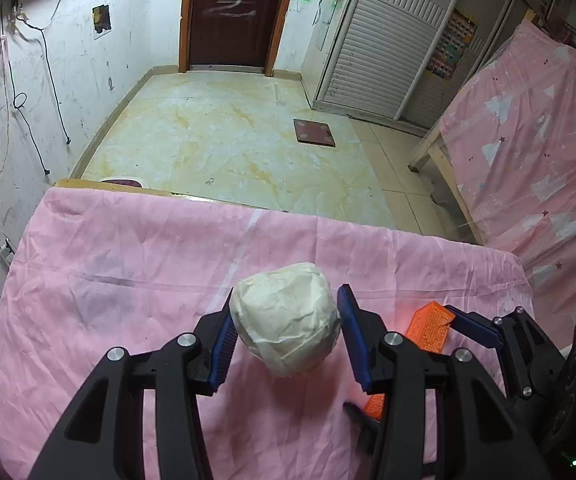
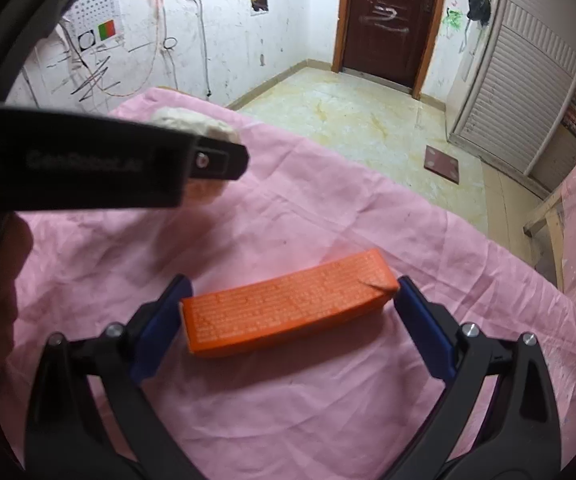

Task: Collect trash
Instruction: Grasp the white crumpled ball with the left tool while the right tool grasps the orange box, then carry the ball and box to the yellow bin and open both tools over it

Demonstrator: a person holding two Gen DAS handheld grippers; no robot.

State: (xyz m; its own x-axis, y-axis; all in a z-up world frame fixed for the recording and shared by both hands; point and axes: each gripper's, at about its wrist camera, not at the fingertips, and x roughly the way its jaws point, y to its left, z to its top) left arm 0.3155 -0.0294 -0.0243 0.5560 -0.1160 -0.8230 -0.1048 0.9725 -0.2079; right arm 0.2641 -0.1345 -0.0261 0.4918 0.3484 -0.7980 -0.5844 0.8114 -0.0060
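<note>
Left wrist view: left hand-held gripper (image 1: 286,330) is clenched on a crumpled ball of whitish paper (image 1: 286,320), blue pads (image 1: 222,346) pressing both flanks; the ball looks raised off the pink sheet (image 1: 128,280) covering the surface, though I can't be sure it has cleared it. Risks, as I judge them: the wad is soft and round, gripped near its middle, so it could squash and slip out if the hand swings fast or tilts. Loose flaps at the bottom may tear. The right hand-held gripper (image 1: 432,332) is just beside, so the two could knock together. No bin in sight, so the drop-off point is unknown. Writing: white scrawl on the brown door (image 1: 234,8), not legible as a word; wall chart on the wardrobe too small to read.

Right wrist view: right hand-held gripper (image 2: 290,316) is released, its jaws standing wide on either end of an orange box (image 2: 288,306) lying flat on the sheet; pads close to or just touching the ends, not yet squeezing. Risks: grasping lengthwise across the long axis uses nearly the full opening, so a small offset could pivot or push the box; thin card may buckle; the torn corner flap at the right end may catch. Sheet could bunch. Writing: the box face carries dense fine print, unreadable. The left gripper's arm reads roughly "GenRobot.AI", blurred.
</note>
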